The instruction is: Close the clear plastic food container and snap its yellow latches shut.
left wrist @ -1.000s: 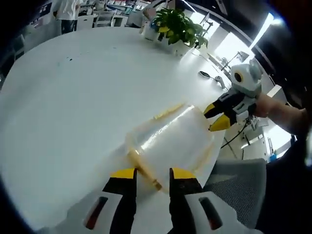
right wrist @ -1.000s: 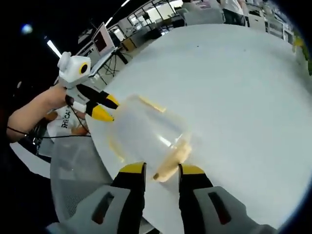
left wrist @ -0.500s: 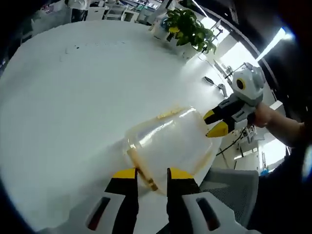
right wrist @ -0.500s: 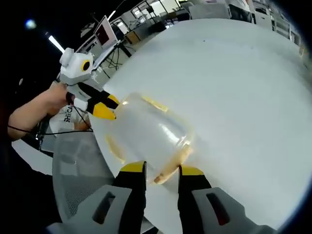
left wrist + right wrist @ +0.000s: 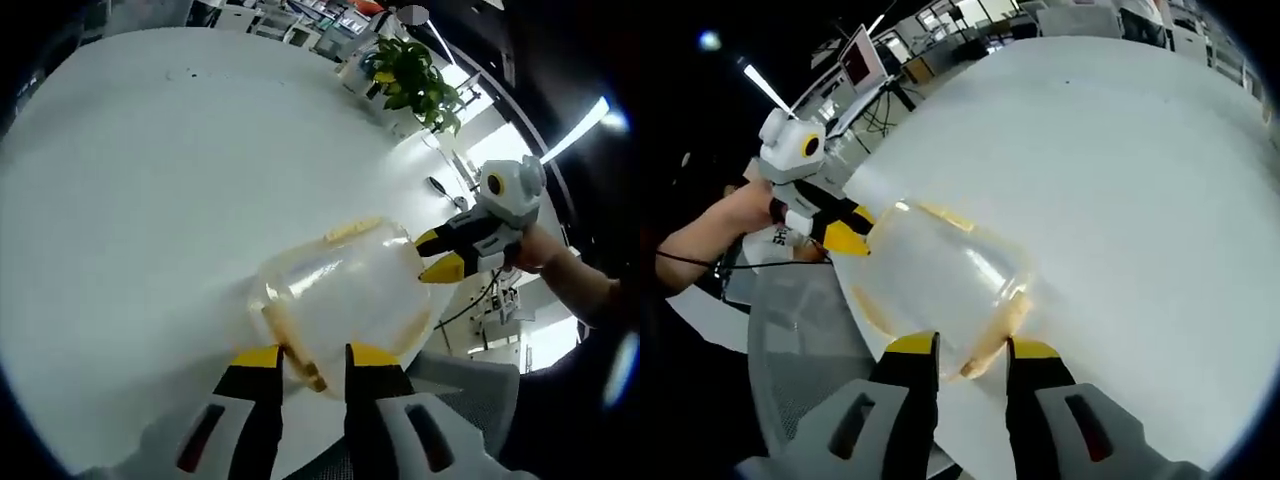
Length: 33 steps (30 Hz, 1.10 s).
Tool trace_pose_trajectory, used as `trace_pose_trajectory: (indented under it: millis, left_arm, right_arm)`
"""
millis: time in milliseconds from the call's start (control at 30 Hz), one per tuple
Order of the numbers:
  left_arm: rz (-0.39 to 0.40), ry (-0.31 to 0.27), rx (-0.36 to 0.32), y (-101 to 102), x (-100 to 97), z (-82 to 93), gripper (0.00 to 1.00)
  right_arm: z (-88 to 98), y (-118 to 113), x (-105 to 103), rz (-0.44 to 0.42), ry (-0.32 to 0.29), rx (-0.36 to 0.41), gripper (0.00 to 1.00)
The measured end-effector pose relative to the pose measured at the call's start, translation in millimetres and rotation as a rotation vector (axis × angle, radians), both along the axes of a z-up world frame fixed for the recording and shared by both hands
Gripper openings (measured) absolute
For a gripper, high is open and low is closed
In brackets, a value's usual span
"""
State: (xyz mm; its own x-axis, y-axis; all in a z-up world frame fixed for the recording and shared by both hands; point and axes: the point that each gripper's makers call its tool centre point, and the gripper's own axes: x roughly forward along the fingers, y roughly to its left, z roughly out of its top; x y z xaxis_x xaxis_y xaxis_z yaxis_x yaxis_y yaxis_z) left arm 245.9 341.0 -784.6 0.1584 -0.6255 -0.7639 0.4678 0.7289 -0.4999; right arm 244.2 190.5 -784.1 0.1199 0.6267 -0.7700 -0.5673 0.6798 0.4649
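Clear container (image 5: 345, 295) at the near edge of the white table (image 5: 150, 180), bracketed end to end. Left gripper (image 5: 312, 357) and right gripper (image 5: 973, 347), jaws slightly apart, each straddle a yellow latch (image 5: 298, 352). Step: latching, apparently; next, press each latch home.

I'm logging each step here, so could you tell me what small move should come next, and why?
Probably squeeze the left gripper onto the yellow latch lying between its jaws. The clear container sits lidded on the white table, and the right gripper braces its far end.
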Motion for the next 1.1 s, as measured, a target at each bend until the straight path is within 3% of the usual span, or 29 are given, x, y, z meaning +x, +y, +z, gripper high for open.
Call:
trace_pose_trajectory:
  millis: [67,267,400,533,600,667,733,900,933,1033,1100]
  left_arm:
    - [0.013,0.009,-0.008,0,0.5,0.0,0.16]
    - [-0.001,-0.037,0.01,-2,-0.4,1.8,0.16]
    - [-0.07,-0.129,0.065,-2,4.5,3.5,0.18]
    - [-0.088,-0.177,0.096,-2,4.4,5.5,0.19]
    - [-0.105,-0.2,0.115,-2,4.5,6.7,0.2]
    - [-0.161,-0.261,0.147,-2,8.4,7.4,0.21]
    - [-0.17,-0.263,0.162,-4,7.5,7.7,0.21]
    - [-0.229,-0.36,0.289,2,17.7,11.8,0.34]
    - [-0.229,-0.353,0.289,0,16.5,11.9,0.34]
    - [-0.337,-0.436,0.361,-2,20.5,18.0,0.28]
    - [-0.413,-0.494,0.366,-13,20.2,24.8,0.27]
  right_arm:
    - [0.8,0,-3,-0.008,0.008,0.002,0.22]
    - [0.9,-2,-6,-0.004,0.012,0.003,0.22]
    - [1.3,-2,-7,-0.004,-0.004,0.022,0.23]
    - [2.1,-2,-7,-0.01,-0.026,0.022,0.24]
    - [3.3,-1,-7,0.015,-0.068,0.0,0.24]
    - [4.0,0,-6,0.057,-0.119,-0.031,0.25]
    - [4.7,0,-7,0.082,-0.142,-0.056,0.25]
    - [8.5,1,-2,0.201,-0.28,-0.153,0.28]
    - [9.6,1,-2,0.215,-0.303,-0.167,0.28]
    - [12.3,-2,1,0.283,-0.359,-0.224,0.22]
    - [24.1,9,5,0.336,-0.434,-0.176,0.19]
